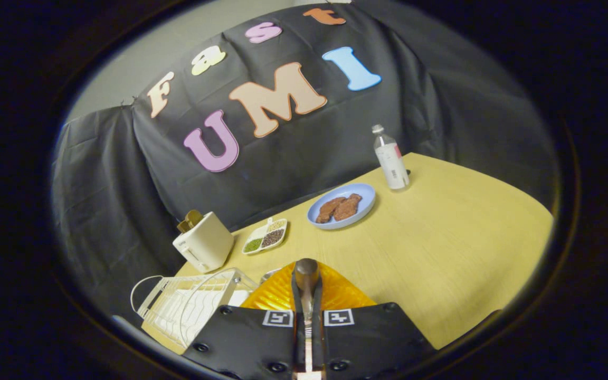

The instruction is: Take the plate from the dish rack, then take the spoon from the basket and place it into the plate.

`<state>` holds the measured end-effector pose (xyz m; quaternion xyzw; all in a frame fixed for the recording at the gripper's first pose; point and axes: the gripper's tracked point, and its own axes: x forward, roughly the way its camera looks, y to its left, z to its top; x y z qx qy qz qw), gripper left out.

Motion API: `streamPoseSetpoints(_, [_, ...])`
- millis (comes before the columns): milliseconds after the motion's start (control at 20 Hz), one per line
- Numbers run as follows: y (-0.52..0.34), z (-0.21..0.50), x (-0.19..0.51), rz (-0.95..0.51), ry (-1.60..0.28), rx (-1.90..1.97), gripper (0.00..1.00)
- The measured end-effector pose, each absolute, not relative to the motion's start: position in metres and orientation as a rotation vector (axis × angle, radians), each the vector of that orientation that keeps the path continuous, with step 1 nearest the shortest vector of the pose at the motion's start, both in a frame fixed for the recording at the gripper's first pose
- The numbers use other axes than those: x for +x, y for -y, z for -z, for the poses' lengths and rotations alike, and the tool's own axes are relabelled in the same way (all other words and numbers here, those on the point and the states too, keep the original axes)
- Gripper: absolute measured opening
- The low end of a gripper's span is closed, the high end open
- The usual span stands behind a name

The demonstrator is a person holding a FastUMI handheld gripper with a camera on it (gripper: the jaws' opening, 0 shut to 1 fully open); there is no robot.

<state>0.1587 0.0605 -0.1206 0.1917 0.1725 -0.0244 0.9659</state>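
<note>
My gripper (308,316) is shut on the handle of a metal spoon (306,273). The spoon's bowl sticks out just ahead of the fingers. Under the spoon and the fingertips lies an orange ribbed plate (342,293) on the yellow table; the spoon's bowl hangs over the plate's far part. Whether the spoon touches the plate I cannot tell. A white wire dish rack (188,305) stands just left of the plate and fingers.
Beyond the rack stands a cream toaster (203,244), with a small divided dish of grains (265,236) beside it. Farther back are a blue plate (363,196) holding brown food and a clear bottle (391,159). The yellow table (452,248) stretches to the right.
</note>
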Motion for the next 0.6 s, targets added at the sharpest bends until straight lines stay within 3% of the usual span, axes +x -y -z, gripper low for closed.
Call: streamPoseSetpoints(600, [-0.057, 0.004, 0.135, 0.015, -0.122, 0.369, 0.07])
